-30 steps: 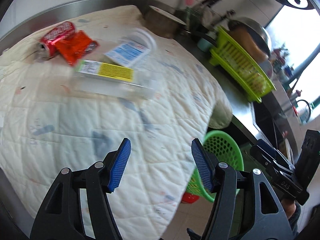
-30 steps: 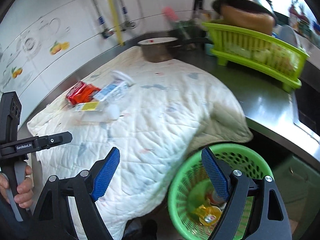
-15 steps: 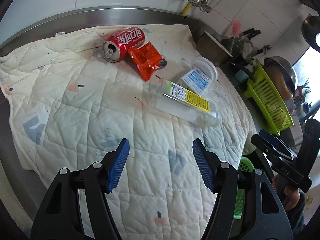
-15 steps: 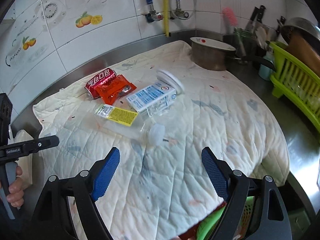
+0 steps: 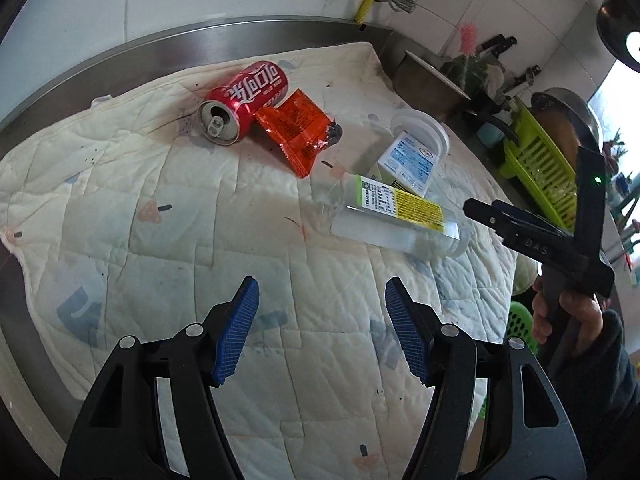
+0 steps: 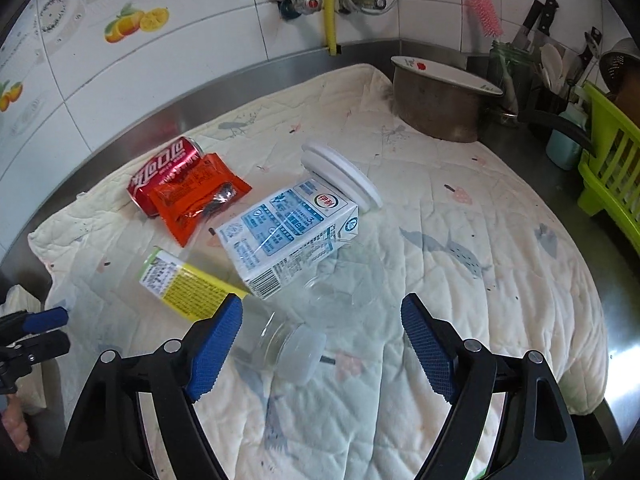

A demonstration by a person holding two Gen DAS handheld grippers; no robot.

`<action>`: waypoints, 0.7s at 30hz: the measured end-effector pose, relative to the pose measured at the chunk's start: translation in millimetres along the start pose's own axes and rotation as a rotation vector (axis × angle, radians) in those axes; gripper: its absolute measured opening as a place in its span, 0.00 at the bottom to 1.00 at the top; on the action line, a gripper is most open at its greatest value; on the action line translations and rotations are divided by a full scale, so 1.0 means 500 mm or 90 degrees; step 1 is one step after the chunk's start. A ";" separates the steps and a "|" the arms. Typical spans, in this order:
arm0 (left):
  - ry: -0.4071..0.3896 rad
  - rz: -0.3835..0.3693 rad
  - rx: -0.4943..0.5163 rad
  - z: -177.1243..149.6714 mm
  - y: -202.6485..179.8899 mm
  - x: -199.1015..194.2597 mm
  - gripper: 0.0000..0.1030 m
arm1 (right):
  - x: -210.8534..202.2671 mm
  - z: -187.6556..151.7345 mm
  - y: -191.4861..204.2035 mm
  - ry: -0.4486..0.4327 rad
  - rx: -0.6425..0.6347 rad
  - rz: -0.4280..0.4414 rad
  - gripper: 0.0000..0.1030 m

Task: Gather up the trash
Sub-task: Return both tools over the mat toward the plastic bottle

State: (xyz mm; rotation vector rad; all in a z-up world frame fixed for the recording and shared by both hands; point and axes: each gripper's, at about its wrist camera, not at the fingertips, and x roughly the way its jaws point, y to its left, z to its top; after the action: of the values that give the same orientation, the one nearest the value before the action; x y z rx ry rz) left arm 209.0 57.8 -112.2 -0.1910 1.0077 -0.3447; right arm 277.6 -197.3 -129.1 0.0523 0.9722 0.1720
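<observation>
Your left gripper (image 5: 320, 328) and right gripper (image 6: 322, 344) both hang wide, grasping nothing; the clear plastic bottle with yellow label (image 6: 224, 304) lies on the quilted surface (image 6: 460, 280) by the right jaws.

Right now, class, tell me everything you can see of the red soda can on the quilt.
The red soda can lies on its side on the cream quilted cloth, near the steel backsplash. It looks like thin metal, red with white lettering. In the left wrist view its silver top faces the camera, already opened, pull tab in place. An orange snack wrapper rests against its side. Neither gripper touches it.
</observation>
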 end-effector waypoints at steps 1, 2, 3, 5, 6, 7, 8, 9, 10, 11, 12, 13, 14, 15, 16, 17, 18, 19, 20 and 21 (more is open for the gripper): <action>0.002 -0.002 0.014 0.005 -0.005 0.002 0.64 | 0.010 0.003 -0.003 0.005 -0.001 -0.003 0.77; 0.004 0.001 0.037 0.012 -0.012 0.007 0.64 | 0.017 0.004 -0.004 0.008 -0.002 -0.003 0.76; 0.006 -0.001 0.052 0.016 -0.016 0.009 0.65 | 0.025 0.006 -0.007 0.012 -0.002 -0.001 0.76; 0.011 -0.003 0.082 0.027 -0.025 0.016 0.66 | 0.037 0.009 -0.008 0.019 -0.008 -0.002 0.75; 0.013 0.000 0.099 0.033 -0.029 0.020 0.66 | 0.041 0.011 -0.009 0.020 -0.010 -0.004 0.75; 0.015 -0.003 0.118 0.039 -0.033 0.023 0.66 | 0.046 0.013 -0.010 0.022 -0.010 -0.001 0.75; 0.014 -0.003 0.131 0.043 -0.036 0.025 0.66 | 0.049 0.014 -0.011 0.023 -0.009 0.000 0.75; 0.016 -0.001 0.149 0.049 -0.041 0.028 0.66 | 0.053 0.017 -0.011 0.023 -0.009 0.000 0.74; 0.019 -0.004 0.167 0.054 -0.045 0.032 0.66 | 0.056 0.019 -0.011 0.024 -0.009 0.000 0.74; 0.021 -0.004 0.190 0.058 -0.051 0.036 0.66 | 0.059 0.022 -0.012 0.026 -0.009 0.001 0.74; 0.022 -0.003 0.206 0.061 -0.056 0.039 0.66 | 0.061 0.024 -0.013 0.029 -0.009 0.000 0.73; 0.024 -0.002 0.222 0.064 -0.061 0.042 0.66 | 0.065 0.026 -0.013 0.036 -0.012 -0.005 0.68; 0.026 -0.003 0.240 0.067 -0.066 0.045 0.66 | 0.070 0.027 -0.014 0.045 -0.014 -0.010 0.67; 0.026 -0.005 0.255 0.070 -0.071 0.048 0.66 | 0.072 0.026 -0.016 0.049 -0.012 -0.008 0.67; 0.028 -0.007 0.270 0.072 -0.075 0.051 0.66 | 0.075 0.025 -0.018 0.050 -0.013 -0.009 0.67; 0.033 -0.009 0.281 0.074 -0.078 0.053 0.66 | 0.076 0.023 -0.018 0.051 -0.015 -0.010 0.67; 0.035 -0.011 0.297 0.077 -0.083 0.058 0.66 | 0.078 0.022 -0.019 0.049 -0.015 -0.009 0.67; 0.039 -0.014 0.307 0.077 -0.086 0.062 0.66 | 0.079 0.021 -0.021 0.048 -0.013 -0.009 0.66; 0.042 -0.025 0.322 0.080 -0.091 0.067 0.66 | 0.080 0.019 -0.021 0.048 -0.012 -0.009 0.64; 0.044 -0.032 0.336 0.083 -0.095 0.071 0.66 | 0.083 0.018 -0.020 0.049 -0.013 -0.007 0.61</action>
State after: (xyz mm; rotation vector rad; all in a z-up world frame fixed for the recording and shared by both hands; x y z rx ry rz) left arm 252.5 0.4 -104.0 0.2744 0.9488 -0.6524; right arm 308.9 -200.0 -159.1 0.0216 1.0479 0.1742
